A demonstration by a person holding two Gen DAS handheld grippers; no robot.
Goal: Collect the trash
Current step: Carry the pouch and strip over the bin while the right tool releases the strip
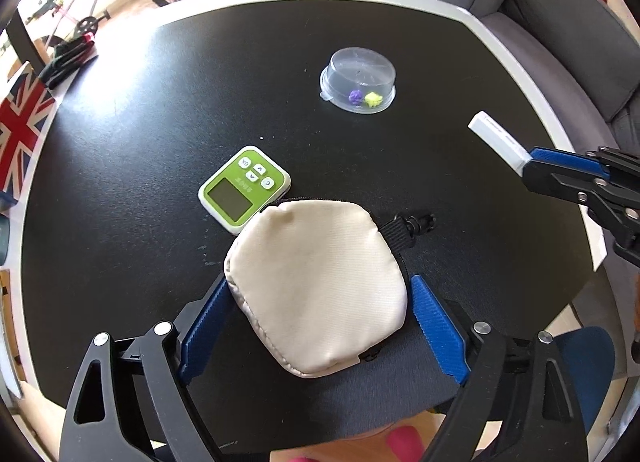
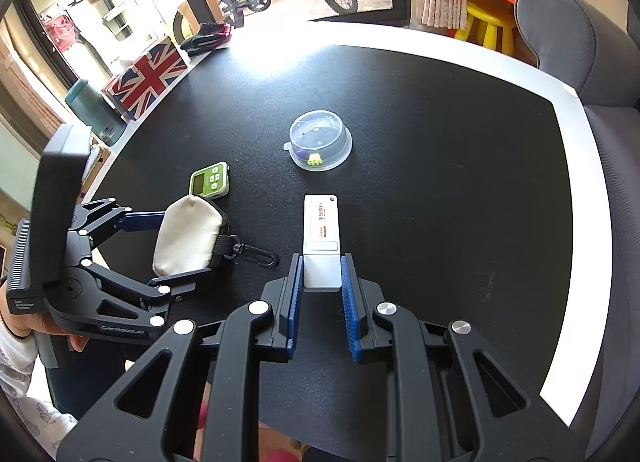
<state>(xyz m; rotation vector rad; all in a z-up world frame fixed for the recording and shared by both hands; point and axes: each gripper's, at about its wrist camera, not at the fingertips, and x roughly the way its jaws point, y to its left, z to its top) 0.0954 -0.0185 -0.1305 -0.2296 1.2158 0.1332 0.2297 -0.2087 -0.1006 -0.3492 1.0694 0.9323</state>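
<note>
Cream pouch [image 1: 316,286] between left gripper [image 1: 320,318] jaws — right gripper [image 2: 320,282] pinches white box [image 2: 321,238].

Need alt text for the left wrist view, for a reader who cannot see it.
The left gripper straddles a cream zip pouch on a black table, beside a green timer. Farther off sit a clear lidded cup and the right gripper pinching a white stick.
</note>
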